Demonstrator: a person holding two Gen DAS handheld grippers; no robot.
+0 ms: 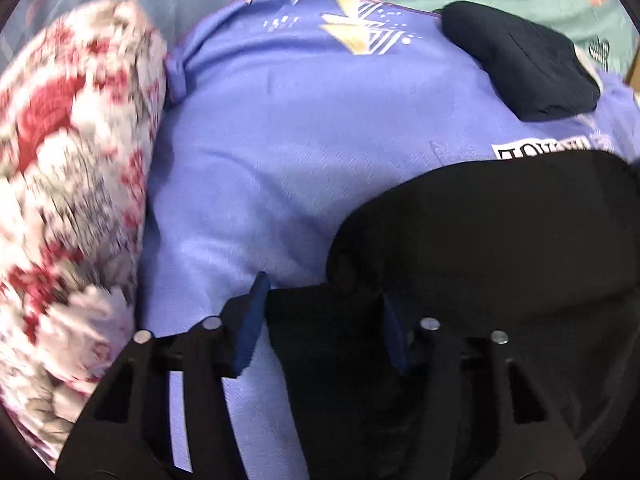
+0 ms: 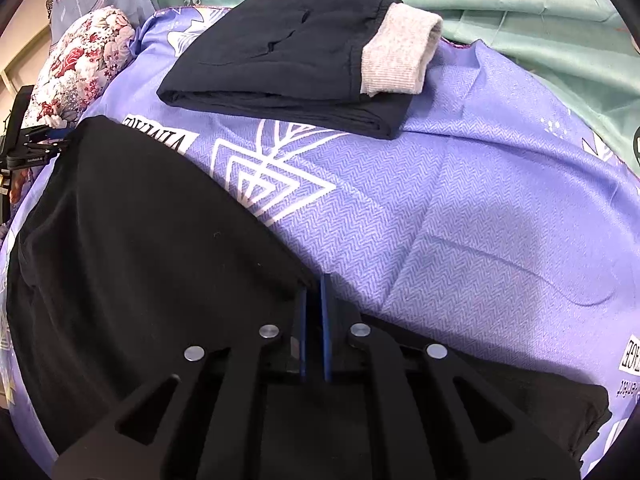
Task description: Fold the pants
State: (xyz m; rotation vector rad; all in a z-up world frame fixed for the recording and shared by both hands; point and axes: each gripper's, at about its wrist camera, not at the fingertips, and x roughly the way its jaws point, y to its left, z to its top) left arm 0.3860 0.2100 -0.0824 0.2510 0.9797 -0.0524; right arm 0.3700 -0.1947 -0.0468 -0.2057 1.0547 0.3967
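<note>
Covering most of both views, a purple sheet [image 2: 460, 216] with white geometric prints, spread over a green sheet [image 2: 520, 4] that shows along the far edge. Lying on the purple sheet at the near side, black pants [image 2: 152, 232], a broad dark mass spanning from the left gripper [image 1: 320, 320] to the right gripper [image 2: 314, 320], each holding an edge of the cloth. Farther back on the same sheet, well apart from the black pants, a folded navy garment [image 2: 288, 68] with a grey ribbed cuff [image 2: 400, 52] at its right end; seen again in the left wrist view as a dark folded lump [image 1: 520, 64] at upper right. Off to the left edge, a rolled floral quilt [image 1: 72, 184], red and white, blurred in the left view, pressed against the purple sheet. Left gripper low over the sheet, pointing forward, jaws parted fairly wide with a thick bunch of the black pants filling the gap between the blue pads [image 1: 252, 328], so grasping the fabric. Right gripper also low and level, pointing along the pants edge, blue pads [image 2: 326, 320] nearly together with only a thin slit between, pinched on the rim of the black cloth where it meets the purple sheet. Left gripper also glimpsed small at the far left of the right view [image 2: 40, 140], beside the quilt, at the pants' far corner.
</note>
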